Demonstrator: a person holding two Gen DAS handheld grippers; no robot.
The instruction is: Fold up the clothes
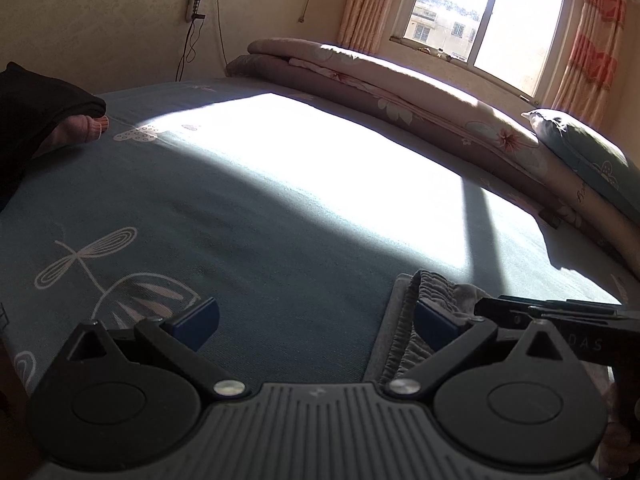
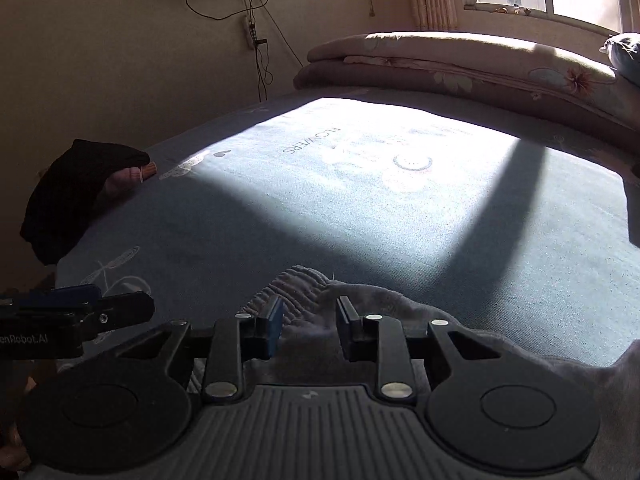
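Grey trousers [image 2: 400,304] with a gathered elastic waistband [image 1: 434,284] lie on the near part of a blue patterned bed sheet [image 1: 248,216]. My right gripper [image 2: 310,326] has its jaws partly closed, and a thick fold of the grey cloth fills the gap between its pads. In the left wrist view it [image 1: 494,306] reaches in from the right over the waistband. My left gripper [image 1: 316,324] is wide open above bare sheet, its right finger [image 1: 436,326] at the trousers' left edge. From the right wrist view the left gripper [image 2: 112,304] shows side-on at the left.
A black garment [image 2: 72,196] over something pink [image 2: 128,178] lies at the bed's left edge. A folded floral quilt [image 1: 400,92] and a pillow [image 1: 592,156] line the far side under the window [image 1: 488,12]. Cables and a power strip [image 1: 194,0] hang on the wall.
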